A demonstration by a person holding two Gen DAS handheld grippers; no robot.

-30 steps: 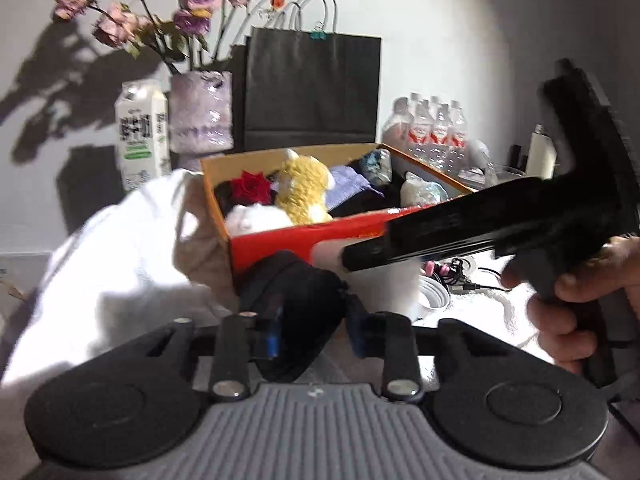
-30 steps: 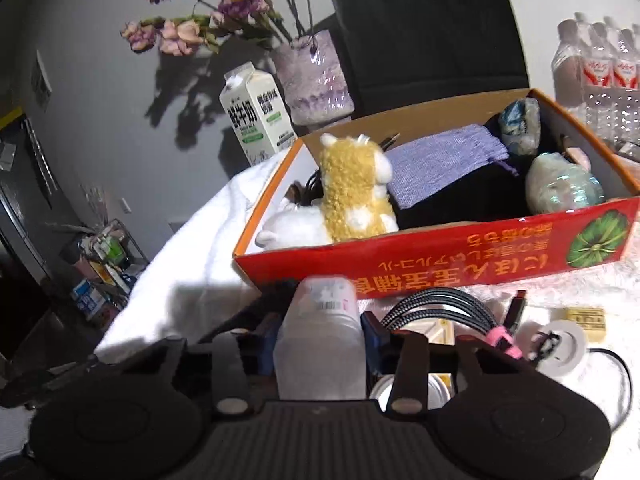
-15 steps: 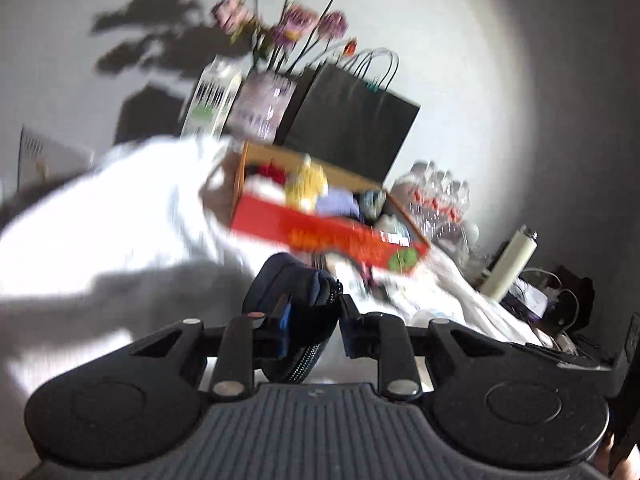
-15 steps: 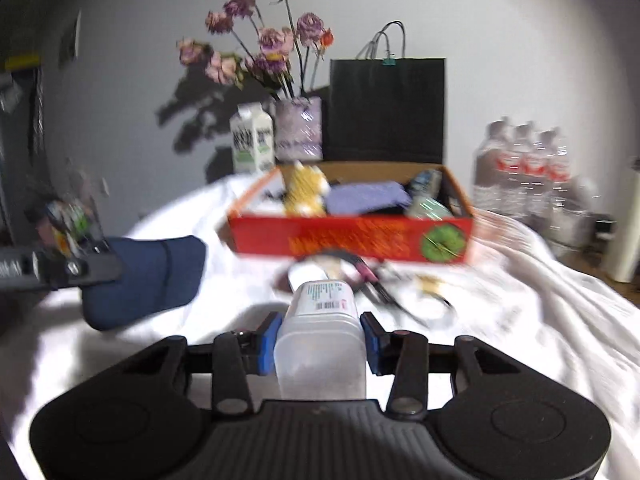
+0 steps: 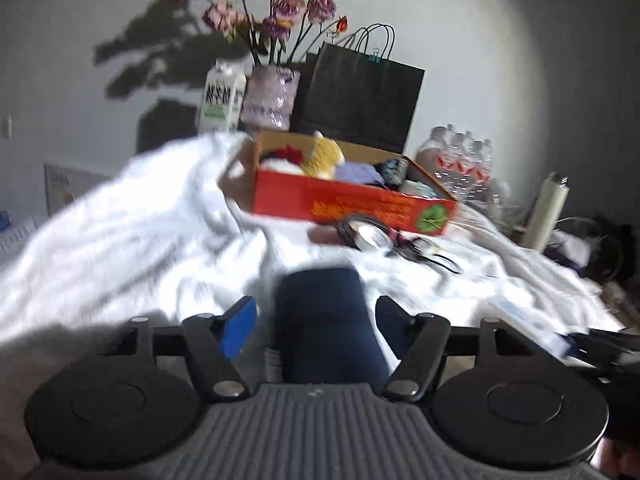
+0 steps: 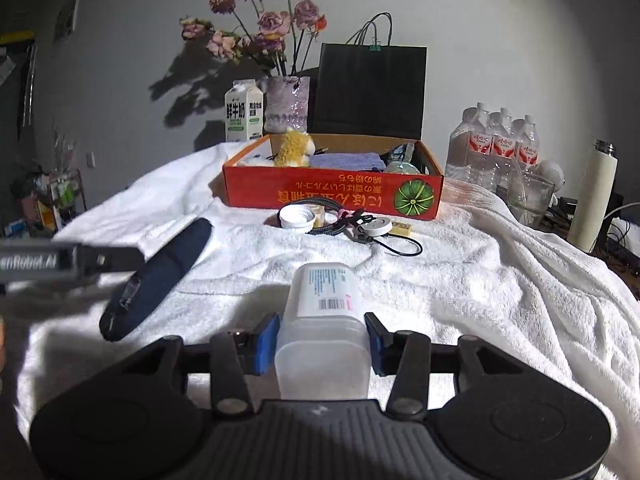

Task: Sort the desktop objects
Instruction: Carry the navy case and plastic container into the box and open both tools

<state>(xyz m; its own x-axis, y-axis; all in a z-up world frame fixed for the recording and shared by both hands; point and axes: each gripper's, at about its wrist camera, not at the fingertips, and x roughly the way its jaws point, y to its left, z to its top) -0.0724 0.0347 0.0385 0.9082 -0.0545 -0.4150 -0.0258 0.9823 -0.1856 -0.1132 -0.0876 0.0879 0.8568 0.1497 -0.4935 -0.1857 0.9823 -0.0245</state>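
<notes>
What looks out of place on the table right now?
The red box has print that reads upside down from here, so it sits turned around. A loose white cap and a tangled cable lie on the towel just in front of it. Nothing looks spilled or damaged.

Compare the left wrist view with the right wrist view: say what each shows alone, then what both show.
Only the left wrist view: the left gripper, its jaws opening, with gaps between its pads and the navy pouch that sits between them.

Only the right wrist view: the right gripper, opening slightly around the plastic jar between its pads; the white lid; the drinking glass.

Both: the red box, the yellow plush toy, the milk carton, the flowers, the black bag, the water bottles, the white towel and the navy pouch.
</notes>
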